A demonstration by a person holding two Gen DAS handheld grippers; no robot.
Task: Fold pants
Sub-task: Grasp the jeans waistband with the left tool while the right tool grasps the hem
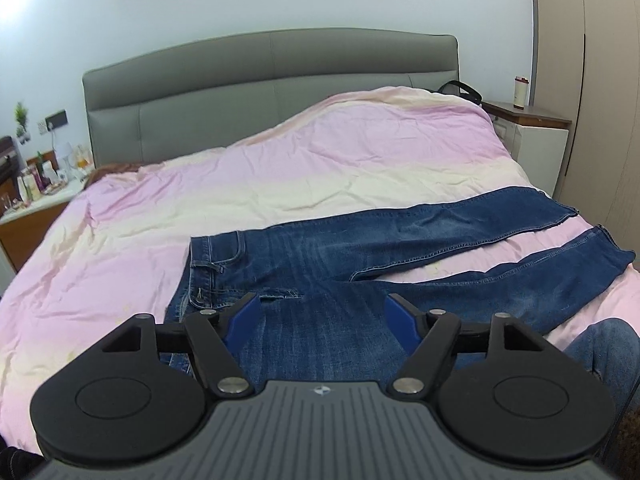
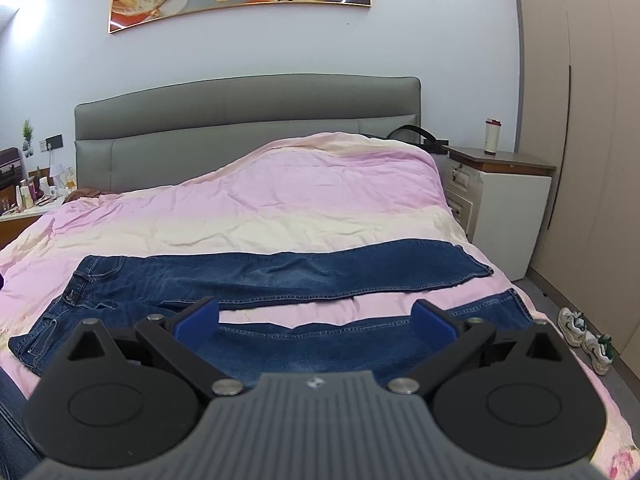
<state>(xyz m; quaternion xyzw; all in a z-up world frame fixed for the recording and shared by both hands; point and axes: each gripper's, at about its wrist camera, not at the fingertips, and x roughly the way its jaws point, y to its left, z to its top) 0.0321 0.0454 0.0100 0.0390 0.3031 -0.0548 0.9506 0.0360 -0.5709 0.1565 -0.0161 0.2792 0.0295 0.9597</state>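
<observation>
Blue jeans [image 1: 320, 256] lie flat on the pink and cream bedcover [image 1: 280, 160], waistband to the left, both legs stretching right with a strip of cover between them. My left gripper [image 1: 320, 308] is open, hovering over the hip area near the front pocket, nothing between its blue pads. In the right wrist view the same jeans [image 2: 280, 276] run across the bed; my right gripper [image 2: 316, 314] is open above the near leg, around its knee. Neither gripper visibly touches the denim.
A grey headboard [image 2: 240, 120] backs the bed. A white nightstand [image 2: 504, 208] with a tumbler [image 2: 492, 136] stands at right, beside beige wardrobe doors. White sneakers [image 2: 588, 340] lie on the floor. A cluttered side table [image 1: 36, 192] is at left. A person's denim-clad leg [image 1: 600, 348] is at lower right.
</observation>
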